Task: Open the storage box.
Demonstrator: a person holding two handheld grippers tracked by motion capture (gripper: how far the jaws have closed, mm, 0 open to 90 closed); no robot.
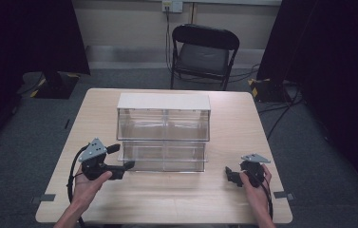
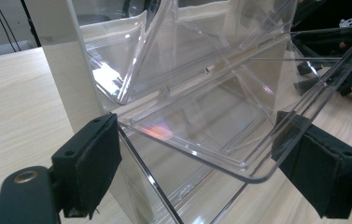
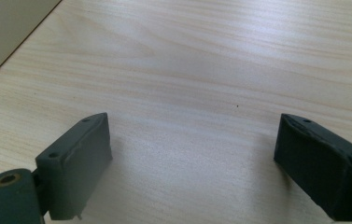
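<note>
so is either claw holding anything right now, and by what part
Nothing is held. The left claw is open, its jaws straddling the front edge of the clear tilt-out bin without closing on it. The right claw is open over bare table.

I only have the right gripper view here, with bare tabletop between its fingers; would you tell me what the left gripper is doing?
Observer: The left gripper is open, its fingers on either side of the front rim of the lower clear bin, not closed on it.
Operator: What does that bin belong to?
Observer: A two-tier clear organiser with a white top, standing at the middle of the table.
Operator: Where does my right gripper sit relative to it?
Observer: The right gripper is open near the table's front right, apart from the organiser.
</note>
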